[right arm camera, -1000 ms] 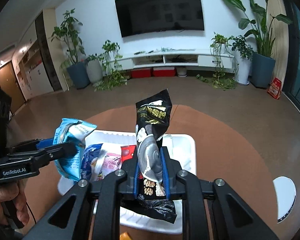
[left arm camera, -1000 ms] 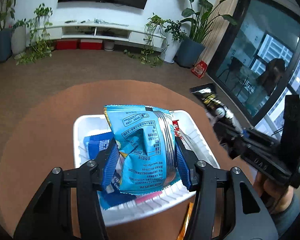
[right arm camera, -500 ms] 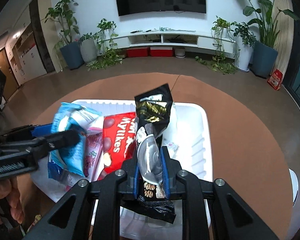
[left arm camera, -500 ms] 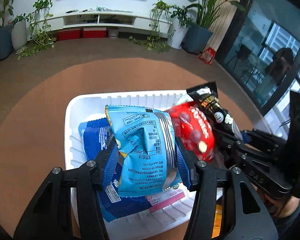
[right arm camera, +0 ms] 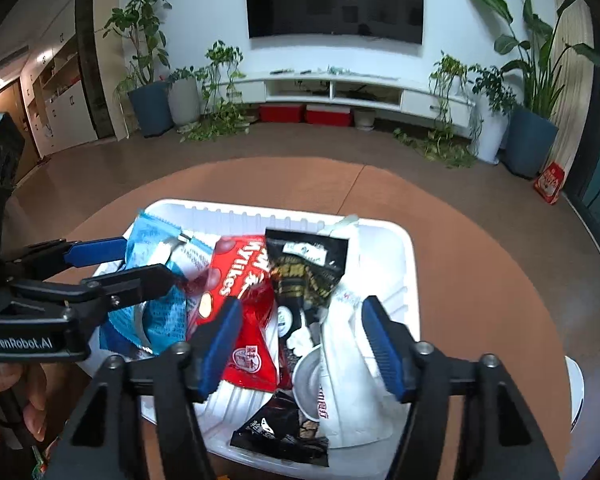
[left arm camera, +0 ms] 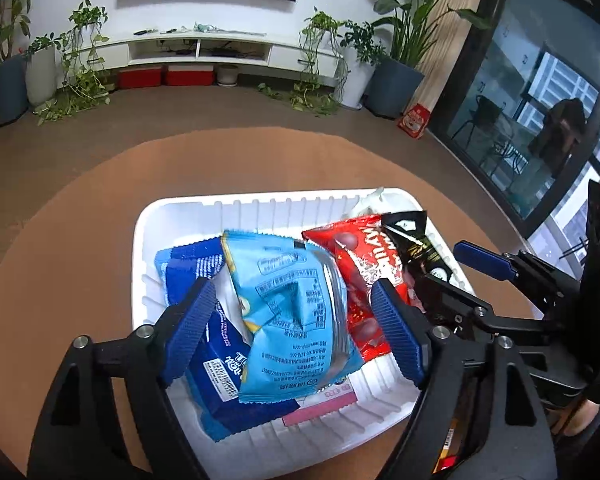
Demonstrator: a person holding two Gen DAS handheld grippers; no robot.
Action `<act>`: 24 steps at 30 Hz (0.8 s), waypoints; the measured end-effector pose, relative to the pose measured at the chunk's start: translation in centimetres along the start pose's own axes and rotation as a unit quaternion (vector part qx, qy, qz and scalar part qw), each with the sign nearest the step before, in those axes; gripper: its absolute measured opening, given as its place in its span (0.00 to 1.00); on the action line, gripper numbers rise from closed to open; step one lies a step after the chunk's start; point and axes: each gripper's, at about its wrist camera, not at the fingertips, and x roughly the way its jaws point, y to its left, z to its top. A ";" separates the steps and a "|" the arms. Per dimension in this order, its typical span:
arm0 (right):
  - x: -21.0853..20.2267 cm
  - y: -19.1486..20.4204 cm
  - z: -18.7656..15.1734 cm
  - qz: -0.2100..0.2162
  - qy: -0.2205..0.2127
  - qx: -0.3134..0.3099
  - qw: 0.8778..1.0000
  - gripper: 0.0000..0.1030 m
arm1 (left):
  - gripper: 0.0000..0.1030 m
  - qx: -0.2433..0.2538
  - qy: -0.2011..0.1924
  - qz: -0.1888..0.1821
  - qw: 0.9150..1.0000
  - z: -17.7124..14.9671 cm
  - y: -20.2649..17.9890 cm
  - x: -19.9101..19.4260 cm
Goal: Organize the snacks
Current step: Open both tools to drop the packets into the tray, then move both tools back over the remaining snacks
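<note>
Fingers of the left hand-held gripper [left arm camera: 296,330] stand spread on either side of the light blue snack bag [left arm camera: 290,316], their blue pads clear of its edges, so the bag is released. That bag lies in the white tray [left arm camera: 256,206], on top of a dark blue packet [left arm camera: 220,376] and a pink packet [left arm camera: 320,404], with its long axis running from the near rim toward the far rim of the tray. The dark blue packet is largely covered by it, and the pink one shows only a strip at the near rim.

The right hand-held gripper [right arm camera: 300,340] is likewise spread wide and grips nothing; it hangs over the near right part of the tray [right arm camera: 404,248]. Between its fingers the black snack bag [right arm camera: 304,276] lies inside the tray, long axis pointing from near rim to far rim, its lower end crumpled and partly lost behind a white pouch [right arm camera: 352,364]. A red Mylikes bag [right arm camera: 240,280] lies just left of the black bag, touching it, tilted a little leftward.

A bare hand [right arm camera: 8,400] at the left edge of the right wrist view holds the left tool's handle, mostly cut off.

The tray sits on a round brown table [left arm camera: 60,240].
</note>
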 end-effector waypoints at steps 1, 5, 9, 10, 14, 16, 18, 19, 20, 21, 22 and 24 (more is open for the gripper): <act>-0.2 -0.1 0.0 0.001 -0.001 0.002 1.000 0.64 | 0.77 0.000 -0.003 -0.001 1.000 0.1 0.0 -0.3; -1.2 -0.8 0.2 -0.004 -0.018 0.008 1.000 0.66 | 0.80 0.004 -0.021 -0.002 1.000 0.4 -0.6 -2.3; -3.8 -2.3 0.7 -0.007 -0.072 0.030 0.997 0.77 | 1.00 0.017 -0.058 -0.001 0.998 -0.8 -1.0 -5.8; -4.2 -2.5 0.8 -0.009 -0.082 0.033 0.996 0.79 | 1.00 0.020 -0.068 0.000 0.997 -1.1 -1.0 -6.8; -6.4 -4.1 0.9 -0.021 -0.131 0.041 0.990 0.82 | 1.00 0.035 -0.111 0.011 0.993 -1.7 -0.9 -10.6; -7.4 -5.0 0.7 -0.022 -0.142 0.047 0.988 0.82 | 1.00 0.031 -0.121 0.016 0.992 -2.2 -0.6 -12.6; -8.4 -5.8 0.3 -0.023 -0.148 0.054 0.987 0.82 | 1.00 0.018 -0.127 0.023 0.992 -3.0 -0.4 -15.0; -9.2 -6.4 0.0 -0.021 -0.155 0.058 0.986 0.82 | 1.00 0.012 -0.129 0.033 0.991 -3.6 -0.3 -16.1; -9.8 -6.7 -0.4 -0.020 -0.159 0.061 0.985 0.83 | 1.00 0.003 -0.132 0.047 0.990 -4.4 -0.1 -17.3; -10.4 -7.1 -0.9 -0.018 -0.162 0.066 0.984 0.84 | 1.00 -0.007 -0.135 0.061 0.989 -5.4 0.0 -18.4; -11.1 -7.4 -1.4 -0.013 -0.163 0.074 0.984 0.84 | 1.00 -0.019 -0.136 0.068 0.988 -6.4 0.2 -19.2; -12.3 -7.8 -2.5 0.004 -0.161 0.096 0.982 0.86 | 1.00 -0.049 -0.131 0.057 0.989 -9.1 0.7 -20.5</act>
